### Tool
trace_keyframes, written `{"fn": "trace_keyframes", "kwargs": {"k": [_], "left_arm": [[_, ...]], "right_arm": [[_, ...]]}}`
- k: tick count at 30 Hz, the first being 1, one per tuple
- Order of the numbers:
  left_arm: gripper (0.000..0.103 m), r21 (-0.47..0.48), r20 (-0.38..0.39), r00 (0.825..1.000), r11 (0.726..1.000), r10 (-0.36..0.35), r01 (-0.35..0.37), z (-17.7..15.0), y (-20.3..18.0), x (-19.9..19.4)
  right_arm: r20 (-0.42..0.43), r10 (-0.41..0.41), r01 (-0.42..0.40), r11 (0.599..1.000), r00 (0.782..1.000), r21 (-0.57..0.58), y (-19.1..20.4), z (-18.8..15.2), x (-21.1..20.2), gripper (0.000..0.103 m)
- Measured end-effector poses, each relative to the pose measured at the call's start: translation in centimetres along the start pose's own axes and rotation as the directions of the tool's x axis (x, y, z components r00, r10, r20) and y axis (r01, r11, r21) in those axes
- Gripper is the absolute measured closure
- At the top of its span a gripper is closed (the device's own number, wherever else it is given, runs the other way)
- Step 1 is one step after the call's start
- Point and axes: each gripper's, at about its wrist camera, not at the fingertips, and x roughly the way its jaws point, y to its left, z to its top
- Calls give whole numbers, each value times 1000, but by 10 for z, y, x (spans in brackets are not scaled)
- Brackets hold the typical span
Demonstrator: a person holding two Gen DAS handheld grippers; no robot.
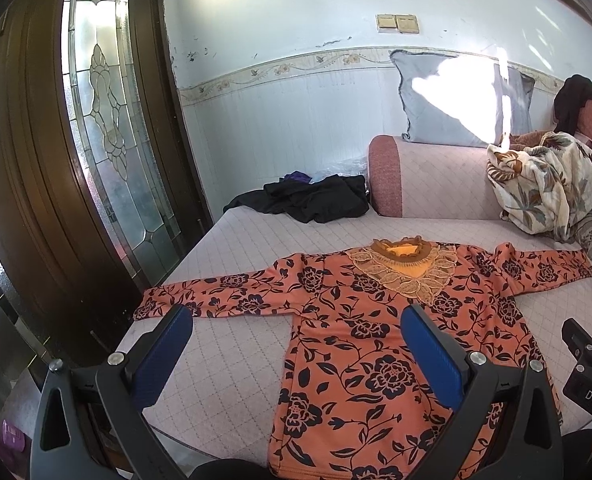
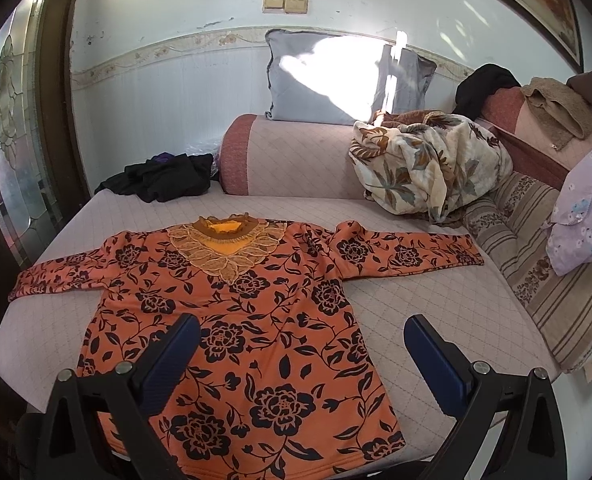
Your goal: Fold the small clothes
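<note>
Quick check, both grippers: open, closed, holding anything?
Left gripper: open, holding nothing, above the orange floral top.
Right gripper: open, holding nothing, above the same top.

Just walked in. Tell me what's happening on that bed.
A person holds two grippers over an orange floral top spread flat on the quilted bed, both sleeves out, collar toward the wall. The left gripper and right gripper are both open and hold nothing. No fold is made yet. A black garment lies bunched at the far corner.
</note>
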Motion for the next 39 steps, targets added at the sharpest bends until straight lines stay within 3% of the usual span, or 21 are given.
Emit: {"fn": "trace_keyframes", "kwargs": {"k": [14,39], "left_arm": [[0,15,-7,1000,1000,-9,9,1,-12,8],[0,-50,-2,1000,998,27,-27,1,18,10]], "right_arm": [[-13,-21,21,1000,1000,2,-3,1,8,0],[-15,-7,7,1000,1000,-30,16,6,9,0]]}}
